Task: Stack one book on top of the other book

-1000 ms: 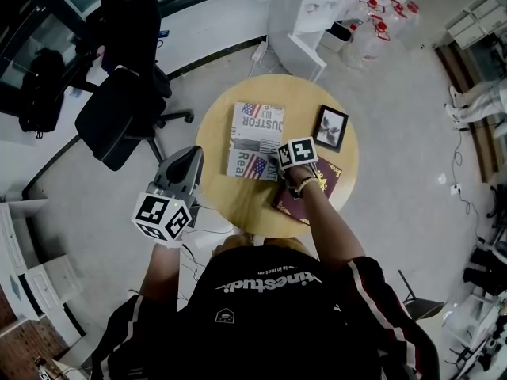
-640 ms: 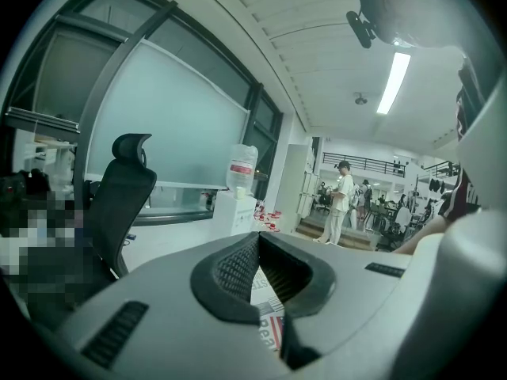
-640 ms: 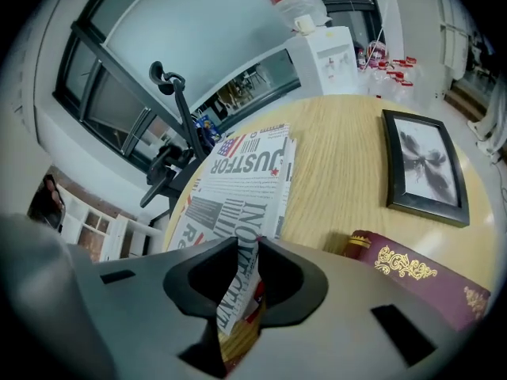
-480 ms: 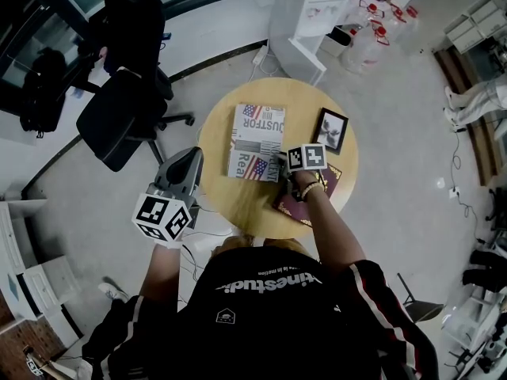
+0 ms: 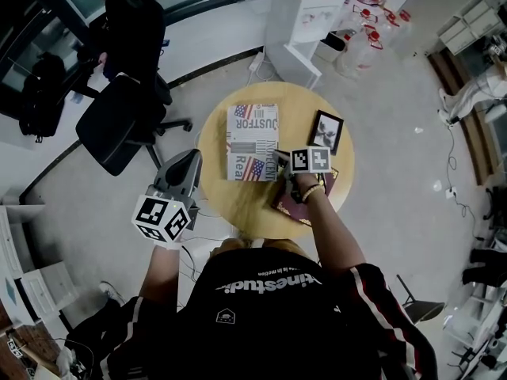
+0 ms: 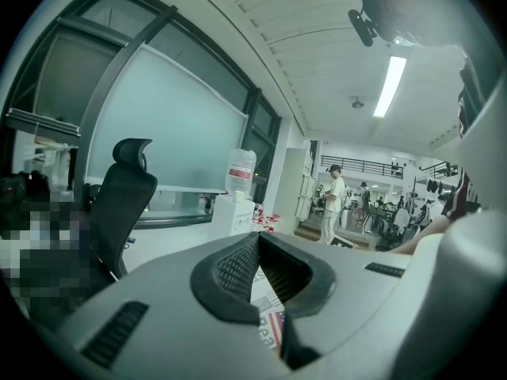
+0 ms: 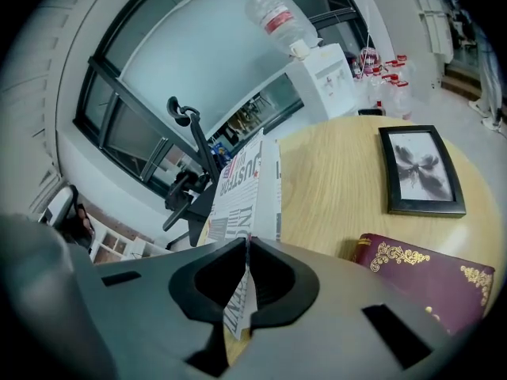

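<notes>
White flag-printed book (image 5: 252, 142), edge pinched in right gripper (image 7: 246, 248), maroon gilt book (image 5: 307, 199)

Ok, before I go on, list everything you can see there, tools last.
table: one, round, light wood, mid-floor.
white book: one, white with flag print, table's left half.
red book: one, dark red with gold trim, table's near right.
picture frame: one, black, flat, beyond the red book.
office chair: one, black, left of the table.
water cooler: one, white, beyond the table.
left tool: one, grey, shut, empty, off the table's near left.
right tool: one, grey, jaws have just been closing, now shut on the white book's near corner.
</notes>
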